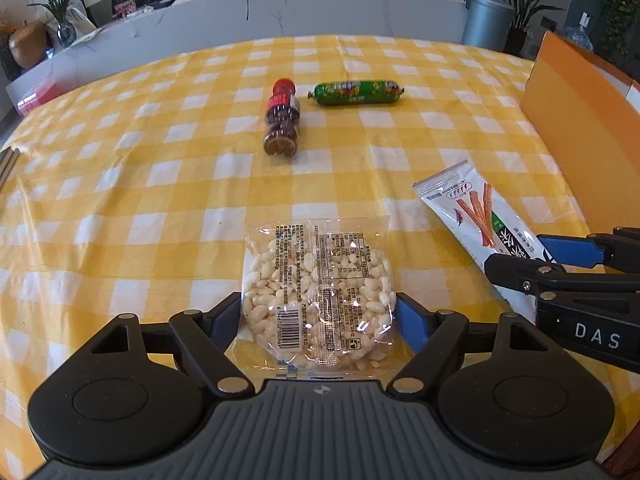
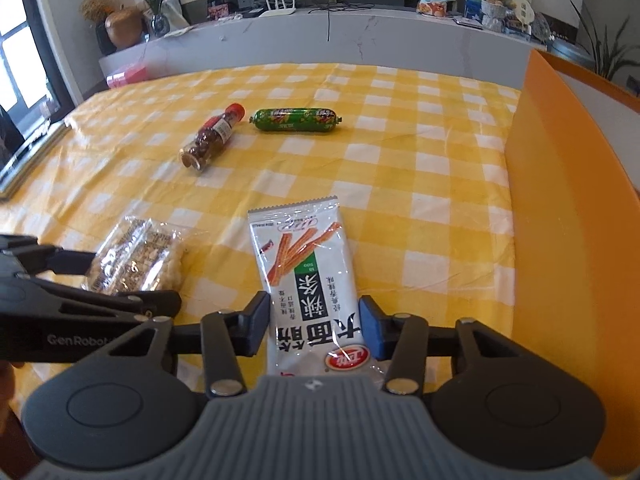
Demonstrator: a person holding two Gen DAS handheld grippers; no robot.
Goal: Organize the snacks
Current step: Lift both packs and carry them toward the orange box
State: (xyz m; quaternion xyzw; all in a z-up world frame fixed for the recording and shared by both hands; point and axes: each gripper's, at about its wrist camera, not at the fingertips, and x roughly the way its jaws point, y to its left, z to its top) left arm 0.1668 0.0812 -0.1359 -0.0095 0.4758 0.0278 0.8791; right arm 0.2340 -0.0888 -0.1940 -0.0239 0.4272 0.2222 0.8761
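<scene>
A clear packet holding a round puffed rice cake (image 1: 320,292) lies flat on the yellow checked tablecloth (image 1: 120,200). My left gripper (image 1: 318,316) has one blue pad against each side of it. A white spicy-strip packet (image 2: 308,280) lies lengthwise between the pads of my right gripper (image 2: 314,320), which press on its two long edges. In the right wrist view the left gripper (image 2: 134,280) straddles the rice cake packet (image 2: 132,256). In the left wrist view the right gripper (image 1: 516,252) sits over the near end of the strip packet (image 1: 472,208).
Farther back lie a small red-capped bottle of dark nuts (image 1: 282,120) and a green sausage (image 1: 356,94). A tall orange box wall (image 2: 560,200) stands along the right edge of the table. Beyond the table runs a white counter with plants.
</scene>
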